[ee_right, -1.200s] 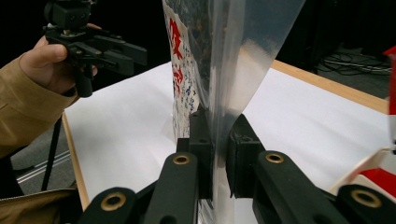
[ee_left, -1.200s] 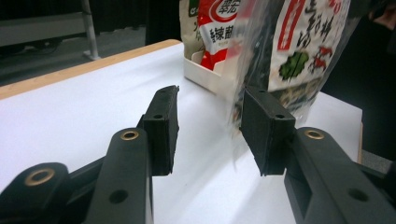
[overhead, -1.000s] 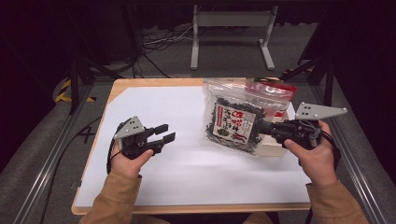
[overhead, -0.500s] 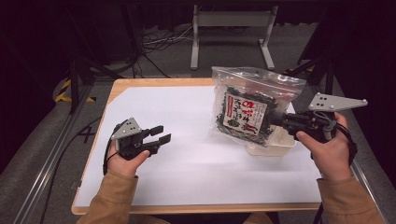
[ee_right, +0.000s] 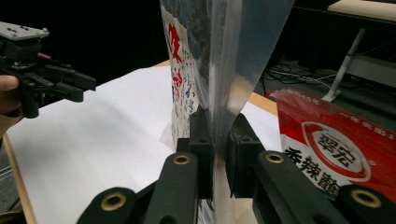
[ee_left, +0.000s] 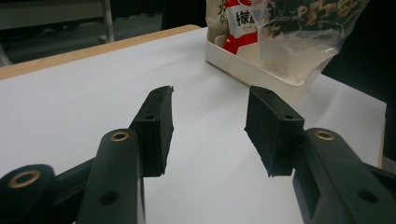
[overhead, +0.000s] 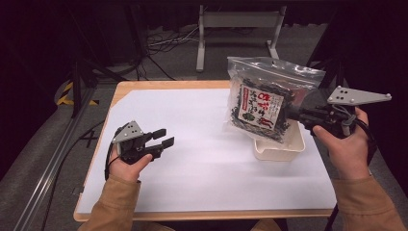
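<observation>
Hanging at right of centre in the high view, clear snack bag [overhead: 262,103] pinched by right gripper [overhead: 294,113] above white tray [overhead: 281,147]; red packet [ee_right: 336,140] stands in tray. Left gripper [overhead: 162,138], jaws parted and empty, lower left on white table [overhead: 202,125].

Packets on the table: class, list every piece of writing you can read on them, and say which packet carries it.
"翠宏" in a white oval, red packet.
"香辣", black characters under that oval; the rest of the line is cut off.
Clear bag in the right gripper: red and blue characters on a white label, too blurred to read.
</observation>
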The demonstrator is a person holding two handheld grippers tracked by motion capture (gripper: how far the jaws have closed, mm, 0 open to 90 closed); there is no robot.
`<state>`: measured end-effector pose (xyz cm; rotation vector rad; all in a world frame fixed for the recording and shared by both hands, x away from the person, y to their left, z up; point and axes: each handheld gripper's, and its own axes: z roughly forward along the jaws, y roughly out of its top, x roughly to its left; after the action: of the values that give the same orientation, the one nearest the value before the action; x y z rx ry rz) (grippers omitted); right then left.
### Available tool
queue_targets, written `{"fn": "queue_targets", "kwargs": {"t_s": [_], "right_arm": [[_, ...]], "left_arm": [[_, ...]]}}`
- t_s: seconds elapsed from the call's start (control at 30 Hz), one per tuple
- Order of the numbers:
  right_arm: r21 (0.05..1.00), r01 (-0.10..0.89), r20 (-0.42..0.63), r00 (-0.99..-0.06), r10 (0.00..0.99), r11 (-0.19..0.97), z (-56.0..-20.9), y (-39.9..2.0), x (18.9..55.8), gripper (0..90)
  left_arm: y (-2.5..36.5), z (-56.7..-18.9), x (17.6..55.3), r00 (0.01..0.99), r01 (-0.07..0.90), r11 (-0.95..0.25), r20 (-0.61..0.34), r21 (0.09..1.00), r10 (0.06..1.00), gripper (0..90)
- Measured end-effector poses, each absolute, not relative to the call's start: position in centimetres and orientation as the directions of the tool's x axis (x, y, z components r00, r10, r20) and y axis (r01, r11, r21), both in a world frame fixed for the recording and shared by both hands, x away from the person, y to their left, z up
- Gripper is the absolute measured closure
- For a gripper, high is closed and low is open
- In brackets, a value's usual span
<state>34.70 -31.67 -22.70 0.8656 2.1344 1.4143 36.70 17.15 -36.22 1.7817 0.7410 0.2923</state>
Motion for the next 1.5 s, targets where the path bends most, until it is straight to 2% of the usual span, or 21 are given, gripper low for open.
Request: {"fn": "queue_targets", "kwargs": {"t_s": [0.83,1.5], "right_arm": [[0.911,0.293,-0.065,-0.596,0.800,0.292,-23.9,-34.1,36.6,82.2],[0.891,0.361,-0.046,-0.533,0.845,0.276,-26.4,-35.6,37.2,82.0]], "left_arm": [[17.8,-36.4,37.1,0.747,0.345,-0.171,-0.160,0.923,0.645,41.6],[17.9,-36.5,37.2,0.742,0.354,-0.174,-0.162,0.919,0.651,40.7]]}}
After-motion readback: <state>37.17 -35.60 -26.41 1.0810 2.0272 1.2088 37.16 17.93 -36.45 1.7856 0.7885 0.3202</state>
